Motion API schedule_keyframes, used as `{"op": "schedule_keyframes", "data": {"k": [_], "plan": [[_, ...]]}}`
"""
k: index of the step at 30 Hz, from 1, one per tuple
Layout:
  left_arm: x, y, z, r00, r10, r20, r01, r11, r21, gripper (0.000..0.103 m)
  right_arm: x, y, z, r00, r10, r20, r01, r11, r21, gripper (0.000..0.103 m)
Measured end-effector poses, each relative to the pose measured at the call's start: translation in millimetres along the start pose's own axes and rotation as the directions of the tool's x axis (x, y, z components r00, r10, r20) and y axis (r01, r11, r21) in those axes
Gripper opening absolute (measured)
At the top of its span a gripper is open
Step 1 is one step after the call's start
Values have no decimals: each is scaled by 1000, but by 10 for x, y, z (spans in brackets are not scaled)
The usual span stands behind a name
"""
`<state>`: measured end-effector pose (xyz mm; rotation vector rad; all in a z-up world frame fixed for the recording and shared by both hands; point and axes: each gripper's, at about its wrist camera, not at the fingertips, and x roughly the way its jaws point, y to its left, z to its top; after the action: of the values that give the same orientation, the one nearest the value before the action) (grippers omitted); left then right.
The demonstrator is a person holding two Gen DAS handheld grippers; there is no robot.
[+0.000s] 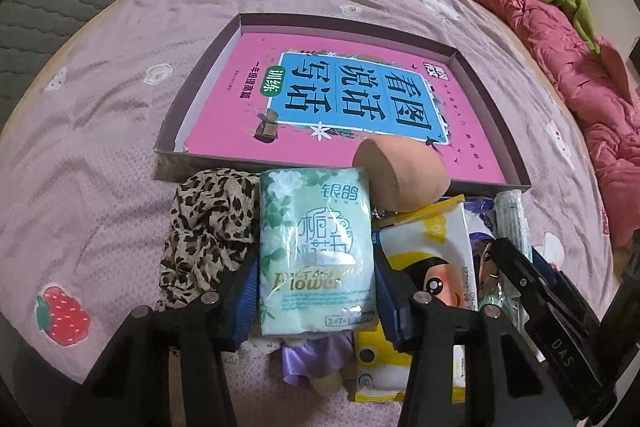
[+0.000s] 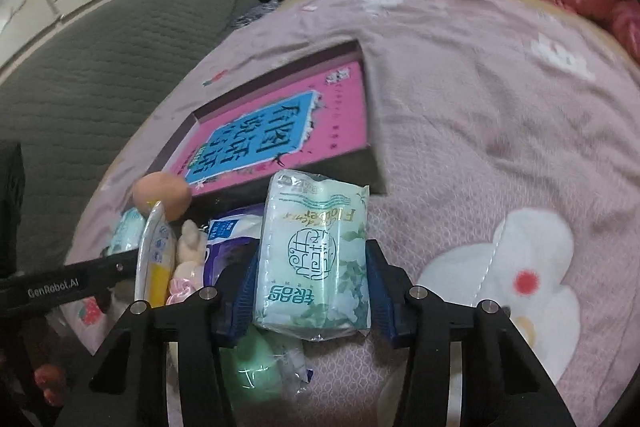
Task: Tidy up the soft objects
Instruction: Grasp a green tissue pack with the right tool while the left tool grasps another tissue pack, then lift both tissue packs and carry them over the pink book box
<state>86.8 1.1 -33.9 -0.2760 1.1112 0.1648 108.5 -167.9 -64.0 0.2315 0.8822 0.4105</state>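
Bedding in a pale mauve print [image 1: 120, 131] is filling the left wrist view, with a shallow box [image 1: 200, 83] lying on it and a pink book [image 1: 344, 107] resting flat inside. The left gripper [image 1: 316, 291] is pointing down over a heap of soft things just in front of the box. A green tissue pack [image 1: 316, 247] is sitting between its 2 blue pads [image 1: 245, 295], and both pads are pressing on the pack's sides, so the tool is clamped on it. A leopard-print cloth [image 1: 208, 227] is lying beside the pack on one side, a yellow wipes packet [image 1: 424, 251] on the other, and a tan plush ball [image 1: 400, 175] is leaning against the box's near wall. The black body of the other tool is showing at the right edge.

Blur is softening the right wrist view. The right gripper [image 2: 312, 287] is holding a second green tissue pack [image 2: 316, 255] between its blue pads, closed against the pack's 2 sides, with its far end lying close to the box's [image 2: 372, 167] near corner. The tan plush ball [image 2: 162, 195] is sitting to the left, close to a purple packet [image 2: 228, 239]. A pale green round thing [image 2: 252, 371] is lying under the tool, too blurred to name.
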Motion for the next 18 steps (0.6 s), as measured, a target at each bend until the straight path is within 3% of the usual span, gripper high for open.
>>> {"op": "schedule_keyframes", "data": {"k": [6,18], "plan": [[-82,25,-18,998,-51,22,51,999,1,48,-227,43,33,994,-19,106,23,999,-36,49],[-410,89,-3,986,-153,70,154,988,-17,48,-372,148,22,987,-22,157,38,995,-96,49]]}}
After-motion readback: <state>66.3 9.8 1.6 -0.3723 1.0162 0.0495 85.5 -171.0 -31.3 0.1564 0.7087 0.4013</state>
